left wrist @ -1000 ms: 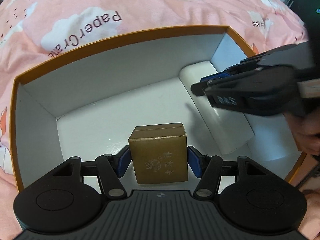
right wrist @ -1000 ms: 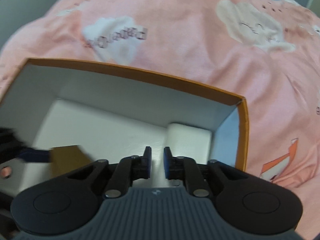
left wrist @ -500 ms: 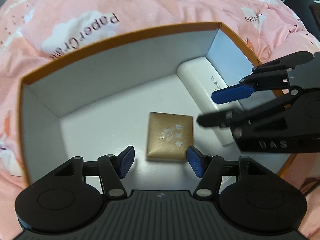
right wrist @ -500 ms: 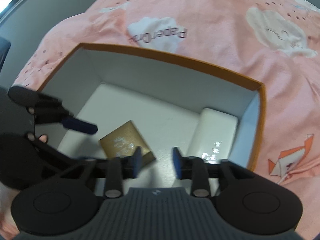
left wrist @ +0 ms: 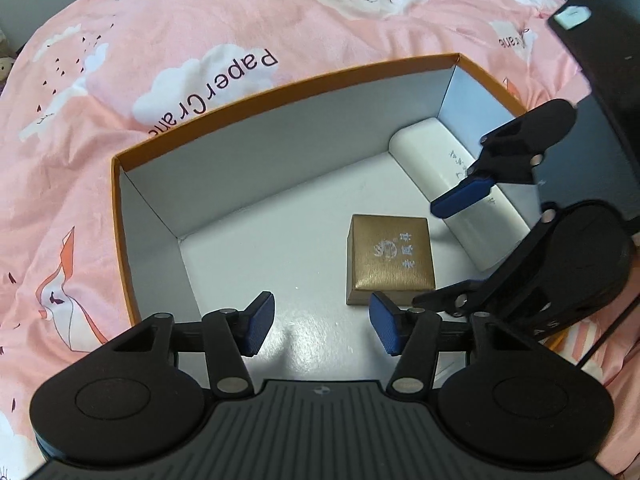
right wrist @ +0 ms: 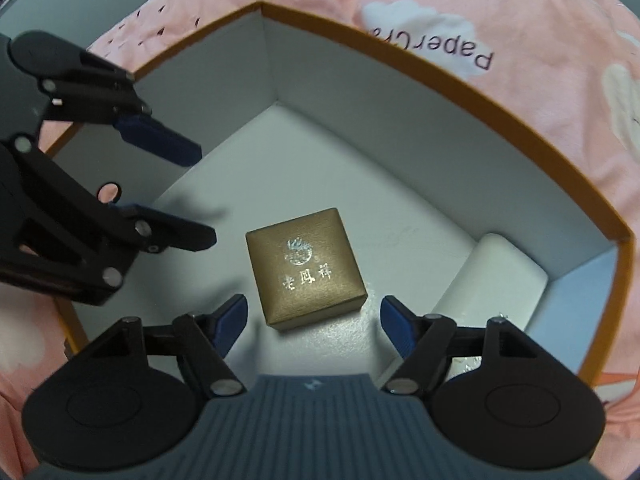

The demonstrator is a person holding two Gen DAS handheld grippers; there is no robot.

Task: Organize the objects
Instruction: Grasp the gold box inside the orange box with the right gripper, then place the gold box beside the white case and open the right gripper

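With the gold box (right wrist: 306, 268) and white case (left wrist: 452, 184) already lying inside the orange-rimmed box (left wrist: 280, 84), we held both grippers empty: left gripper (left wrist: 322, 326) closing, right gripper (right wrist: 314, 320) opening over the gold box.

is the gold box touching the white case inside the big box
Apart. In the right wrist view a strip of bare white floor separates the gold box from the white case; the left wrist view shows the same gap.
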